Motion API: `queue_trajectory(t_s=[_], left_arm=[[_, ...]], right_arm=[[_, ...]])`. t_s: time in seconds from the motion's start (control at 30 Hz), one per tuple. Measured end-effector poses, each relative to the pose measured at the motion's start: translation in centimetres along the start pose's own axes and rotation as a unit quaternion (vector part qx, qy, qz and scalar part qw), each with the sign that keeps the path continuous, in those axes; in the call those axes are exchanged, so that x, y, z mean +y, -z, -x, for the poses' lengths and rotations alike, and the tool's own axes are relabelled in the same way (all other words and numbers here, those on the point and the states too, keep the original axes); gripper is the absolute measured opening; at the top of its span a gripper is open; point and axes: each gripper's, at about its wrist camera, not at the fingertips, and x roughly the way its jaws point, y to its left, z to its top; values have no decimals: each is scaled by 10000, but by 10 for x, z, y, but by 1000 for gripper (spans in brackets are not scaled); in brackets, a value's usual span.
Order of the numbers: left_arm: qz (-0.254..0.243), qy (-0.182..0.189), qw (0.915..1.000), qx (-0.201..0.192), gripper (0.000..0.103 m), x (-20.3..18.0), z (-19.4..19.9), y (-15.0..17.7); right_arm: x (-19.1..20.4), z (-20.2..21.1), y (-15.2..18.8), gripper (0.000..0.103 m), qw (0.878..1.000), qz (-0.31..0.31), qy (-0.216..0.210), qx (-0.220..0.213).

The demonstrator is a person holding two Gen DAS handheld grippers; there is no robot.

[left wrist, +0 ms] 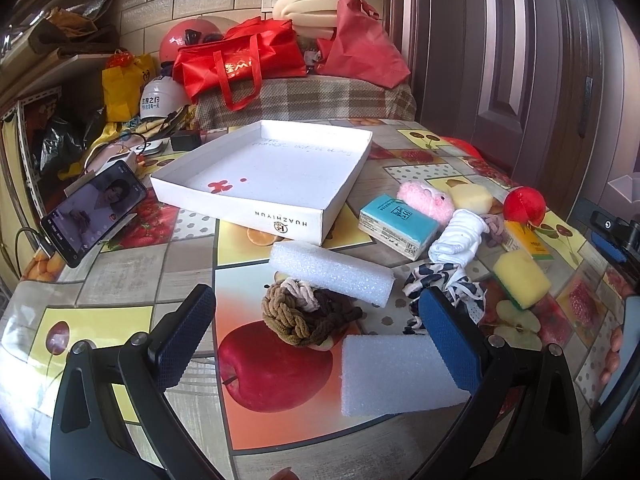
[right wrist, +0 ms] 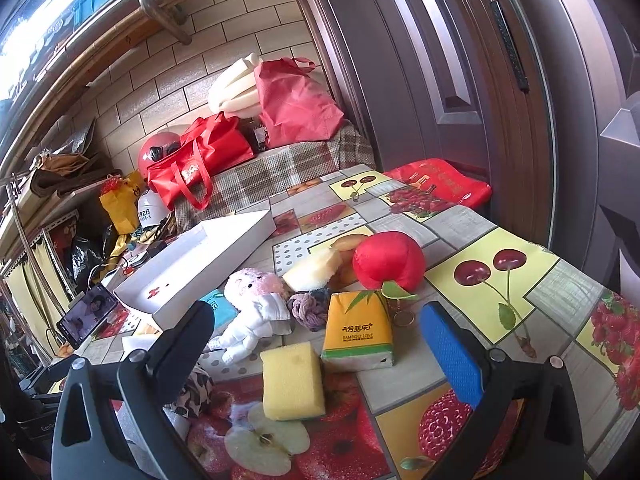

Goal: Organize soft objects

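A white shallow box point(left wrist: 320, 220) point(right wrist: 224, 236) lies empty on the table. In front of my open left gripper point(left wrist: 320, 336) lie brown braided hair ties point(left wrist: 308, 320), a white foam roll point(left wrist: 332, 272) and a white foam block point(left wrist: 392, 372). To the right lie a teal tissue pack point(left wrist: 396, 224), a pink plush point(left wrist: 424, 200), a white cloth doll point(left wrist: 456, 240) and a patterned scrunchie point(left wrist: 444, 280). My open right gripper point(right wrist: 320, 344) hovers over a yellow sponge point(right wrist: 292, 380), near a yellow tissue pack point(right wrist: 356, 332), red stuffed apple point(right wrist: 388, 260), purple knot point(right wrist: 308, 310) and pale sponge point(right wrist: 312, 270).
A phone point(left wrist: 92, 216) leans on a stand at the table's left. Red bags point(left wrist: 240, 60), helmets and foam pile on a plaid-covered surface behind the table. A brown door point(right wrist: 460, 80) stands at the right. The table has a fruit-print cloth point(left wrist: 120, 280).
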Motion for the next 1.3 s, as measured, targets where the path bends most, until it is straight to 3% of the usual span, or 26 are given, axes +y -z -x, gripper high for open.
queue_trajectory(t_s=[0.37, 0.47, 0.63, 0.8, 0.97, 1.1, 1.3], left_arm=[[40, 96, 9999, -116, 102, 5, 0, -1], [-219, 115, 9996, 96, 102, 14, 1, 0], [-267, 827, 9940, 663, 102, 24, -5, 11], [-484, 1284, 9838, 1153, 102, 1, -18, 18], [-714, 1312, 9789, 1392, 102, -37, -22, 20], [-713, 1294, 9783, 1454, 102, -51, -28, 19], [-577, 1212, 9806, 1430, 102, -52, -28, 19]], right_arm=[[-2, 0, -1, 103, 9999, 60, -19, 95], [-2, -8, 1, 103, 9978, 312, 106, 582], [2, -24, 13, 103, 9864, 704, 6, 1486], [19, -38, 21, 103, 9747, 1159, -82, 1911], [28, -58, 28, 102, 9622, 1334, -177, 2368], [28, -65, 25, 102, 9605, 1379, -166, 2411], [31, -75, 26, 87, 9560, 1517, -139, 2505]])
